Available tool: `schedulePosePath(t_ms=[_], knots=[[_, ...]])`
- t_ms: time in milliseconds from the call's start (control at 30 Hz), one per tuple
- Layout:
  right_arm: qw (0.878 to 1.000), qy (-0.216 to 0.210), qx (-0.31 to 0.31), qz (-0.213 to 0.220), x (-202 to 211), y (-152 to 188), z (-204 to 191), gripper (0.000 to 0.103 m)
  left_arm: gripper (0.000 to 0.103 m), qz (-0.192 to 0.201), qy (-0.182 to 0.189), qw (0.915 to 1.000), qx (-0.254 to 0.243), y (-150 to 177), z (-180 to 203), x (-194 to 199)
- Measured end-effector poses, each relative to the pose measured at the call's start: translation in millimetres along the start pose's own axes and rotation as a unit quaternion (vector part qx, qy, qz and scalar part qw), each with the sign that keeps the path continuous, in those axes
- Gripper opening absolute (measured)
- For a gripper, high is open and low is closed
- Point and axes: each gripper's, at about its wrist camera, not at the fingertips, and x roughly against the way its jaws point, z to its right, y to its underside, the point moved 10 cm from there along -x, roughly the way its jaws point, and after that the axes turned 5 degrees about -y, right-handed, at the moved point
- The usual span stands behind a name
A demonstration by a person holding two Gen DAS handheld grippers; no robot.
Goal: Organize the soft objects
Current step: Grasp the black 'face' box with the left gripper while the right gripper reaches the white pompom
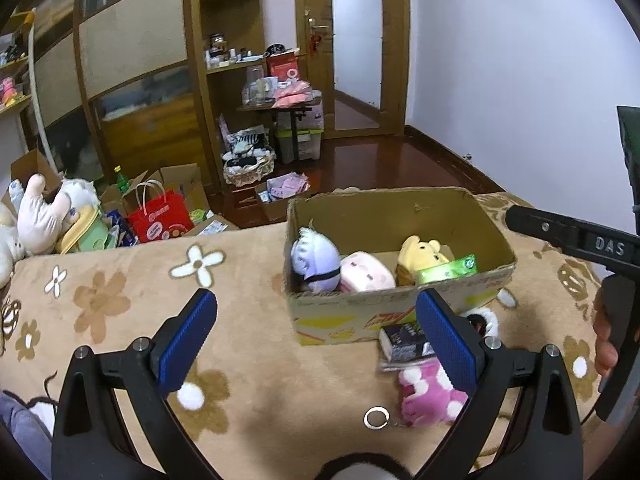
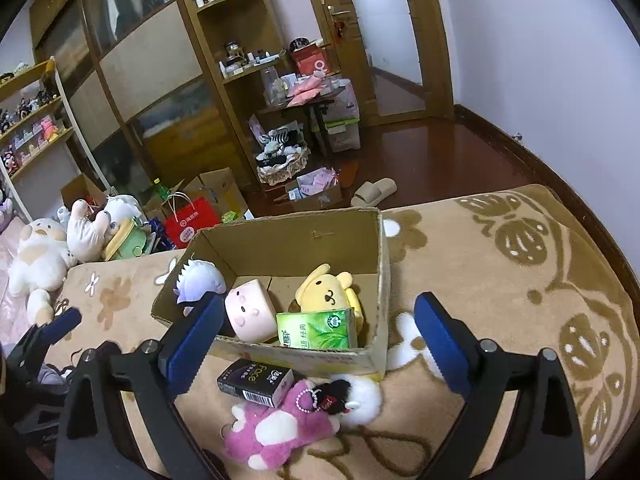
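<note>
Plush toys are mostly in the cardboard box (image 2: 380, 264) already, and both tongs are wide open with nothing in them: right gripper (image 2: 320, 344) over the box's near wall, left gripper (image 1: 316, 340) just short of that wall. Right below the right one, outside the box by its near wall, a pink plush (image 2: 276, 428), a black-and-white plush (image 2: 356, 396) and a black tissue pack (image 2: 256, 380) lie bunched together on the beige flowered blanket (image 2: 500, 280). Inside sit a lilac plush (image 2: 202, 280) at the left wall, a pink cube plush (image 2: 248, 308), a yellow plush (image 2: 328, 288) and a green tissue pack (image 2: 316, 328) against the near wall.
</note>
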Motion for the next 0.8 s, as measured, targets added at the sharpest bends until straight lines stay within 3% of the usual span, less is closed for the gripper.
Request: schedulePosePath(t_ms=[267,800], knots=[[1.000,-0.002,-0.028,-0.013,8,10,22,0.101,0.099,0.000,0.012,0.9990,-0.044,-7,32,-9],[0.992,0.010,-0.047,-0.117,-35,79,62,0.101,0.099,-0.063,0.048,0.9919,-0.099,45,88,-56]])
